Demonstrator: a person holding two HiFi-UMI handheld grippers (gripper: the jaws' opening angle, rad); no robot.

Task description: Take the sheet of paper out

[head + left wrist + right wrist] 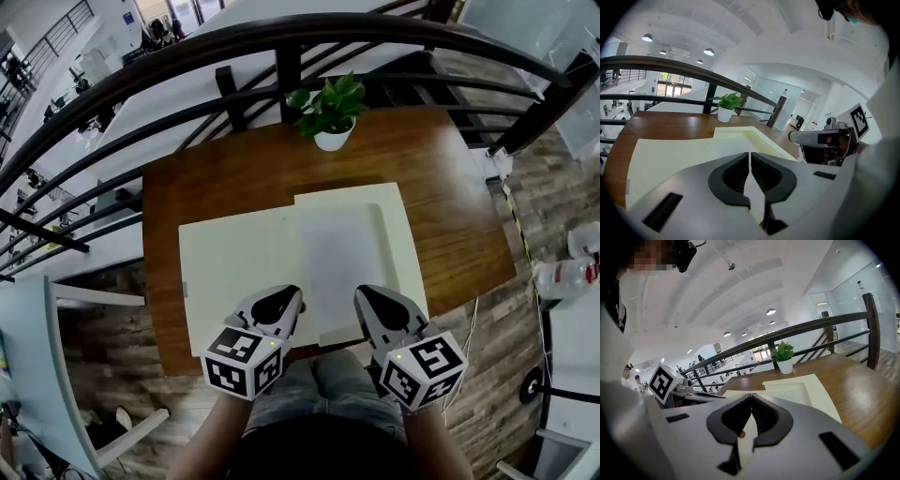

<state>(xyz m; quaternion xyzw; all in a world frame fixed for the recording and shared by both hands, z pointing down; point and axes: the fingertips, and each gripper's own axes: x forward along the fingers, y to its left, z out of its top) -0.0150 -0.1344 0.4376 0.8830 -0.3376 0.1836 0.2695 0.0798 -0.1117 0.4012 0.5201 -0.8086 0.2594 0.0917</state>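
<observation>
Lying flat, the white rectangular paper sheet (337,267) is aligned lengthwise away from the clenched, empty left gripper (294,294) and right gripper (362,294).

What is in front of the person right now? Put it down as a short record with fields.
surface: wooden table
container: shallow cream tray, with a flat cream panel beside it on the left
paper: white sheet, flat in the tray, not yet out
left claw: shut, empty, by the sheet's near left side
right claw: shut, empty, by the sheet's near right side
contact with sheet: cannot tell
other: potted plant at the table's far edge
</observation>
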